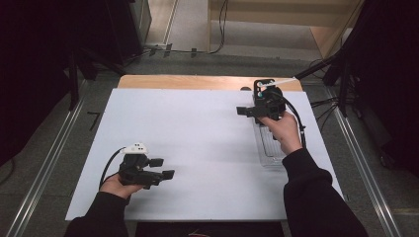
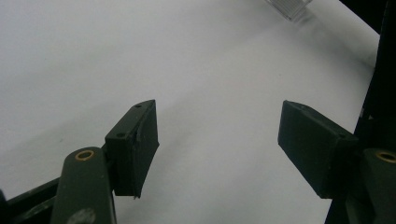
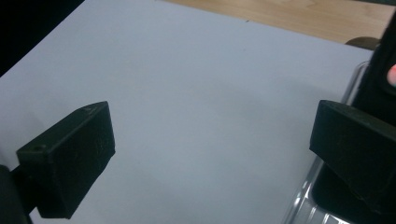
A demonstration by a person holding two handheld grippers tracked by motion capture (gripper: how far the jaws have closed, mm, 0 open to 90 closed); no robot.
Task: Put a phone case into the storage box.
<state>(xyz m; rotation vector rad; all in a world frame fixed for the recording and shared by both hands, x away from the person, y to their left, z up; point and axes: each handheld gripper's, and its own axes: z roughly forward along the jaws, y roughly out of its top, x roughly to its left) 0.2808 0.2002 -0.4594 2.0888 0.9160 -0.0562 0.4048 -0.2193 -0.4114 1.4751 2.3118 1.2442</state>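
Right gripper view: clear tray (image 3: 308, 196) apparently beneath 1 spread jaw.

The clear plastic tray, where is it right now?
In the high view, the clear tray lies at the white table's right edge, under the right gripper, far from the left gripper.

A flat white rectangular sheet (image 1: 197, 138) covers most of a light wooden tabletop (image 1: 188, 82), which shows as a bare strip along the far edge. Grey carpeted floor (image 1: 59, 148) surrounds the table. A long metal rail (image 1: 47, 170) runs along the floor at the left and another metal rail (image 1: 363, 163) at the right. Thin black cables (image 1: 220, 29) trail over the floor beyond the table, near pale wooden furniture (image 1: 296, 15).
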